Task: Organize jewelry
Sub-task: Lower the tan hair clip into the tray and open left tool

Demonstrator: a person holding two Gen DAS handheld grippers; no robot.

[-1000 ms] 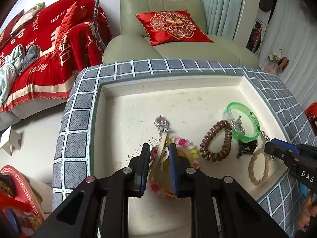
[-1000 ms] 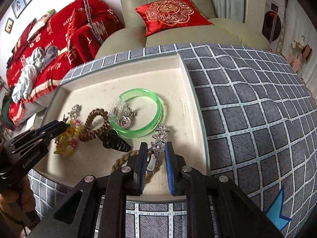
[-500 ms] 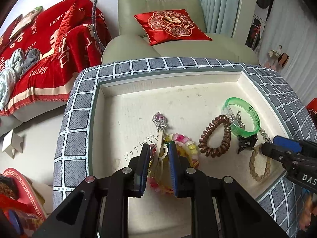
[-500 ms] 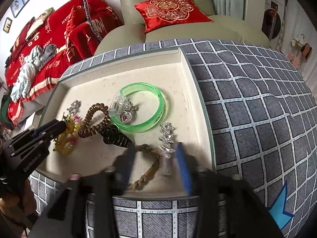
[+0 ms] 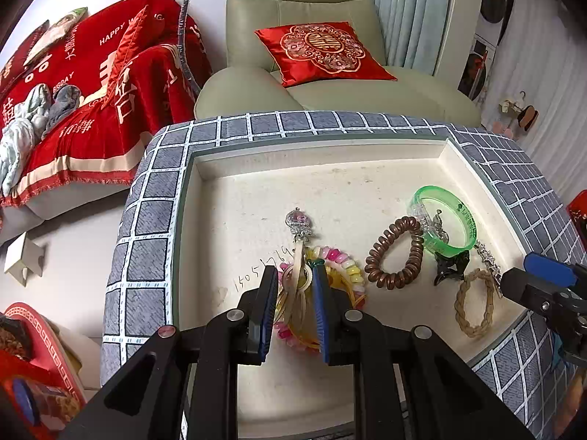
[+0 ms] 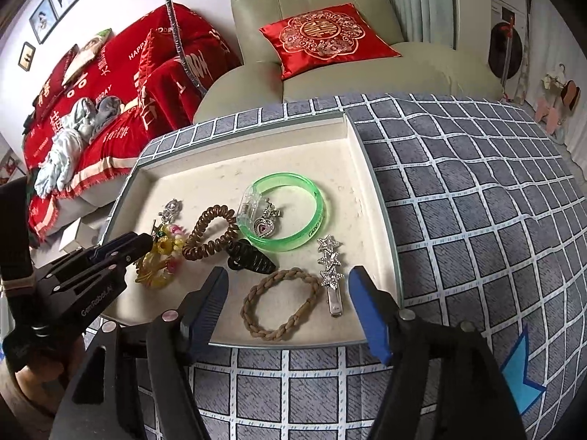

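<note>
A cream tray [image 5: 367, 179] [image 6: 220, 168] holds the jewelry. My left gripper [image 5: 293, 275] is narrowly closed around a cream hair stick with a pink gem top [image 5: 299, 220], lying over a pink-and-yellow bead bracelet [image 5: 341, 260]. My right gripper [image 6: 288, 275] is wide open above the tray's near edge, over a braided tan band [image 6: 280, 304] and a silver star hair clip [image 6: 330, 260]. A green bangle [image 6: 286, 216] with a heart charm, a brown coil tie [image 6: 211, 234] and a black claw clip [image 6: 251, 260] lie between.
The tray sits on a grey checked cloth [image 6: 477, 201]. A green armchair with a red cushion [image 5: 319, 51] stands behind, and a red-covered sofa [image 5: 73, 84] stands at the left. A blue arrow mark [image 6: 519, 370] lies on the cloth at right.
My right gripper has let go of the star hair clip, opened wide and pulled back. The clip now lies in the tray. The left gripper stays on the hair stick.
</note>
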